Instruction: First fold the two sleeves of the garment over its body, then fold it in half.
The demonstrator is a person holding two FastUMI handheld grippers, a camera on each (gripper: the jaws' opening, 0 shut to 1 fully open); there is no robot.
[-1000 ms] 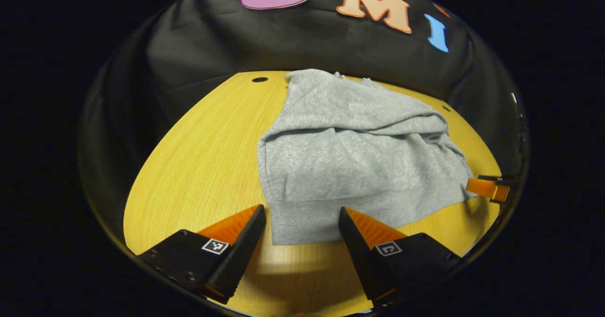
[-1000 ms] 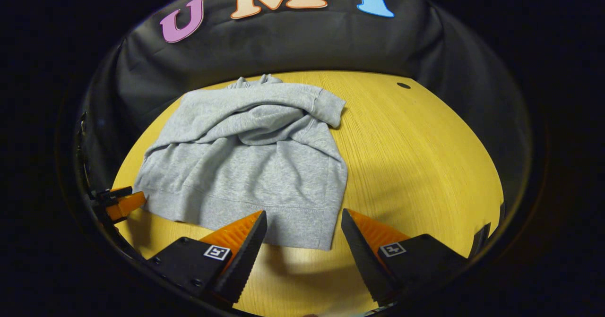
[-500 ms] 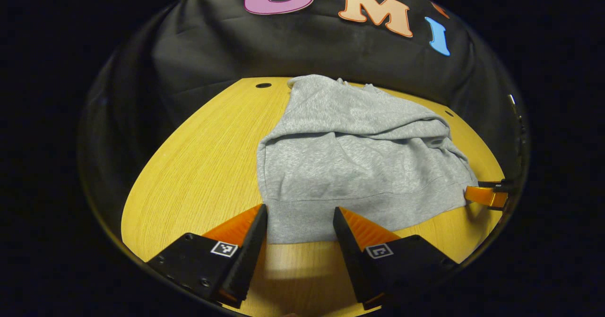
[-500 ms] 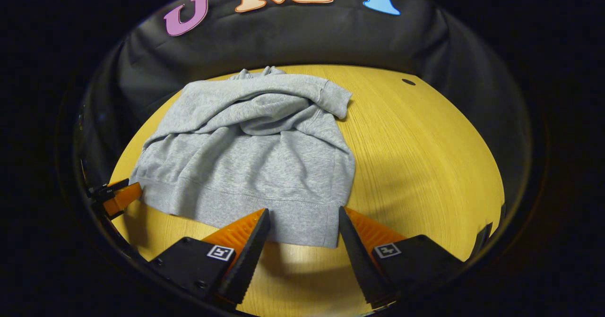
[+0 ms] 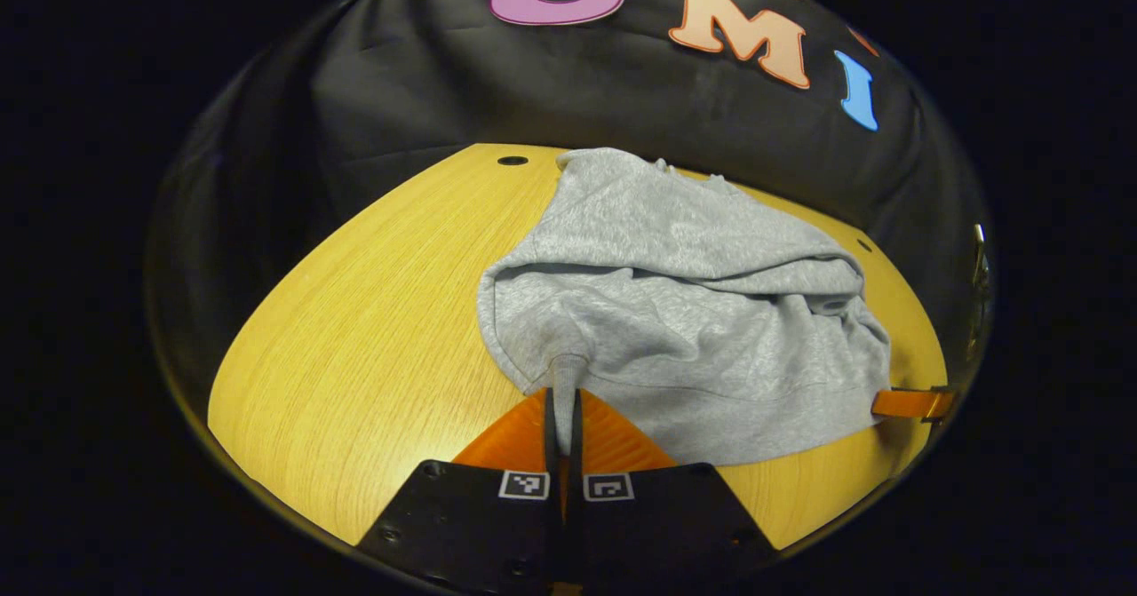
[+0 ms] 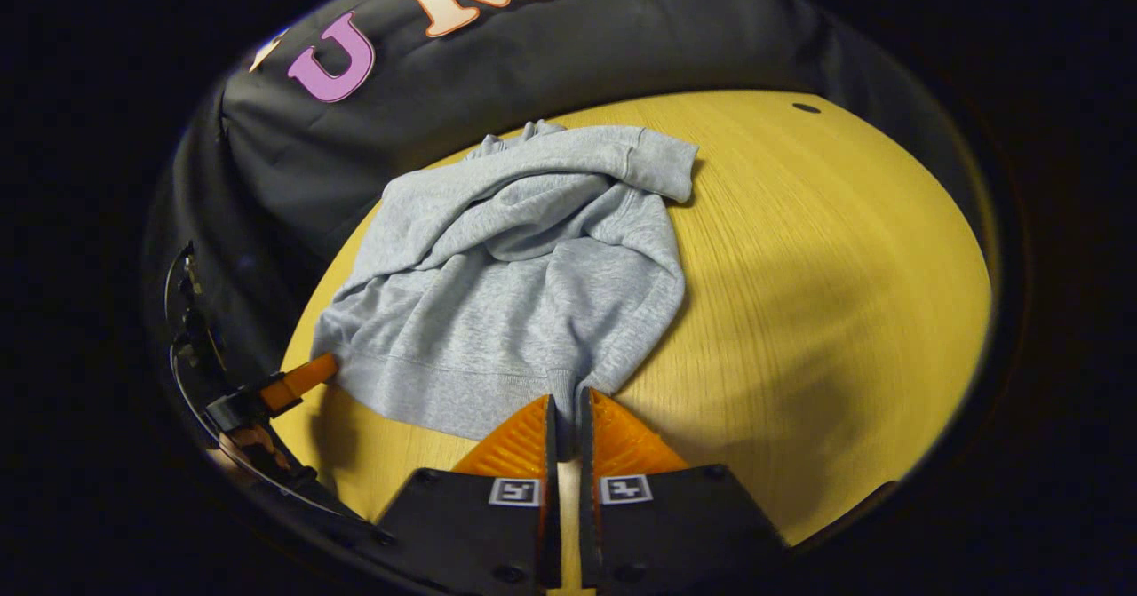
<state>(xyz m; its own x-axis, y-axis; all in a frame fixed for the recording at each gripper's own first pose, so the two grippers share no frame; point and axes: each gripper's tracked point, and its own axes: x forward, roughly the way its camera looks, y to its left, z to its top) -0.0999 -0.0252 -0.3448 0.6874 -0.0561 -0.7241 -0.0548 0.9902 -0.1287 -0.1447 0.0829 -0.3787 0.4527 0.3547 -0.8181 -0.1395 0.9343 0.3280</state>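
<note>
Partly hidden, the far neckline of the grey knitted sweatshirt (image 5: 675, 312) is bunched behind its own folded sleeves, and which sleeve lies uppermost cannot be told for sure. The garment lies on the round yellow wood-grain table (image 5: 355, 329), both sleeves drawn across the body, one ribbed cuff (image 6: 662, 162) resting near the far edge in the right gripper view.

The left gripper (image 5: 561, 401), black-bodied with orange ribbed fingers, reaches low and forward along the tabletop; its fingers are pressed together on a pinch of the ribbed hem at the near left corner, cloth rising in a small peak between them. The right gripper (image 6: 564, 414) holds the same low pose, fingers closed on the hem at the opposite near corner.

In the left gripper view the other tool's orange finger (image 5: 906, 402) is cut off at the picture's right edge. In the right gripper view, the far tool's body at the lower left is blurred.
</note>
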